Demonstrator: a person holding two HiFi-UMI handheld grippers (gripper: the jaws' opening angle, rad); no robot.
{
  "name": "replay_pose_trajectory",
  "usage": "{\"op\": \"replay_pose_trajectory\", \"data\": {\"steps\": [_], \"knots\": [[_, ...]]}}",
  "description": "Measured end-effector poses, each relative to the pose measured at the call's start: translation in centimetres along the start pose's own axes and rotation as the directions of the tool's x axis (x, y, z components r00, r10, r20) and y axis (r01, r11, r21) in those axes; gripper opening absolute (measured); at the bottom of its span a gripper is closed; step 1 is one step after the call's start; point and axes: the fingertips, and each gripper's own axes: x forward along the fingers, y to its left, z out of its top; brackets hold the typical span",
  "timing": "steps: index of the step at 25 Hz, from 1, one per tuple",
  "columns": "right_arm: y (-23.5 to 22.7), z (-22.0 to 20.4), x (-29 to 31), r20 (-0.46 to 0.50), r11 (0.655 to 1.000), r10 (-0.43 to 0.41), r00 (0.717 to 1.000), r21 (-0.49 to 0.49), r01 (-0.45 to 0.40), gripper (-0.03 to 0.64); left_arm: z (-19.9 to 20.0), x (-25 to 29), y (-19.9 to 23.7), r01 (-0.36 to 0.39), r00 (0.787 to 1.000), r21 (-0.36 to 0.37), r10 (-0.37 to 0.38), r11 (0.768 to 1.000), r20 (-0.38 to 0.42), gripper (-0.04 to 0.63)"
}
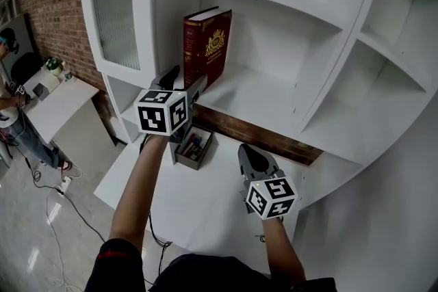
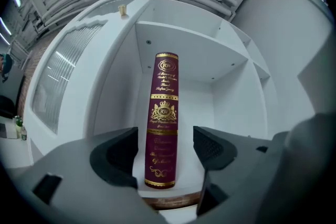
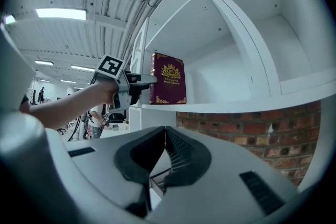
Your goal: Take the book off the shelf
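A dark red book (image 1: 207, 48) with gold print stands upright on the white shelf (image 1: 260, 99), near the shelf's left wall. In the left gripper view its spine (image 2: 164, 118) faces me, a short way beyond the jaws and lined up with the gap between them. My left gripper (image 1: 185, 81) is held level just in front of the shelf edge, open, with no pad touching the book. My right gripper (image 1: 254, 157) hangs lower, to the right over the table, shut with nothing in it. From the right gripper view I see the book (image 3: 168, 78) and the left gripper (image 3: 142, 80) side on.
A cabinet door (image 1: 113, 10) with ribbed glass and a brass knob stands left of the book. Below the shelf runs a strip of brick (image 1: 260, 133). A small open box (image 1: 194, 146) of pens sits on the white table (image 1: 171, 195). A person (image 1: 14, 120) stands far left.
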Motion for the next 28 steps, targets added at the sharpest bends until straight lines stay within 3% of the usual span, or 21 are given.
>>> {"op": "replay_pose_trajectory", "data": {"steps": [21,26,28], "knots": [[-2.7,-1.5,2.5,-0.026,0.998,-0.028,0.999,0.047,0.029,0.02,0.3,6.6,0.3,0.061,0.997,0.069,-0.057,0.996,-0.057,0.322],[-3.0,-1.7,2.6,-0.027,0.998,-0.027,0.999,0.052,0.028,0.02,0.6,6.7,0.3,0.058,0.997,0.092,-0.053,0.994,-0.061,0.249],[-2.9,-1.8,2.7,-0.028,0.998,-0.024,0.999,0.053,0.025,0.02,0.6,6.7,0.3,0.061,0.997,0.092,-0.056,0.994,-0.06,0.249]]}}
